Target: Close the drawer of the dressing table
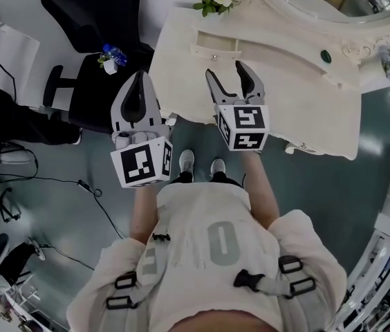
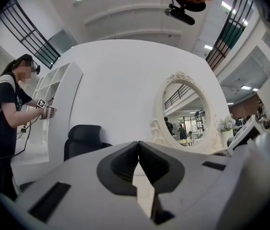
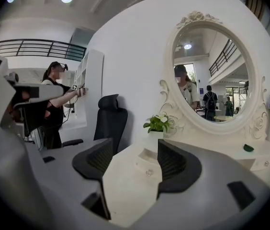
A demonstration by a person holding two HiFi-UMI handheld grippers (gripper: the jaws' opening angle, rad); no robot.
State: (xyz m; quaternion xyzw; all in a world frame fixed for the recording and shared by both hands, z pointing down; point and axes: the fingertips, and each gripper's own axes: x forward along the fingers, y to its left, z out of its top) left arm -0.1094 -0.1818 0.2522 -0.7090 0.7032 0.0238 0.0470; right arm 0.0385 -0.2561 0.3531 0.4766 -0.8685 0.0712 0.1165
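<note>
Dressing-table drawer (image 1: 217, 45), 1 knob (image 1: 214, 57): probably sliding lightly, rigid; pushing flat beside the knob is looking safest. Right gripper (image 1: 226, 69) is gaping, empty; left gripper (image 1: 138, 75) is sitting closed, empty.

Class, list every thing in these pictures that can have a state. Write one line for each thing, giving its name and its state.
drawer: partly open.
left tongs: shut, empty.
right tongs: open, empty, lined up on the drawer, not touching it.
flowers: upright.
</note>
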